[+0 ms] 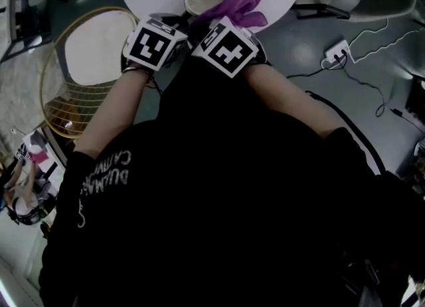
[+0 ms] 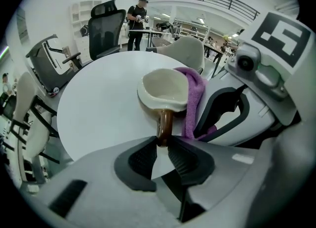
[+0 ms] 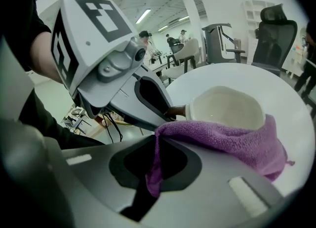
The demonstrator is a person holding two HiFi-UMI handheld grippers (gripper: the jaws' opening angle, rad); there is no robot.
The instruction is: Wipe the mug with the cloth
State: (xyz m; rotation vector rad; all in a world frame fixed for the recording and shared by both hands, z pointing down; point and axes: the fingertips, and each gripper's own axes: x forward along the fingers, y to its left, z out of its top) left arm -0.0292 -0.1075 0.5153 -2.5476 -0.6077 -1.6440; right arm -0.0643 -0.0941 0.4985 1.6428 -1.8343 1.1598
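Noted mug standing upright near the near edge of the round white table, mouth upward. Found left gripper clamped at its tips on the brown handle; found right gripper closed on a fold of the purple cloth, with the rest draped against the mug's rim and side. Judged mug rigid, glazed, probably slippery and chippable: best steadied by the handle, as now. Judged cloth soft and limp: best pinched at a bunched fold, not a loose corner
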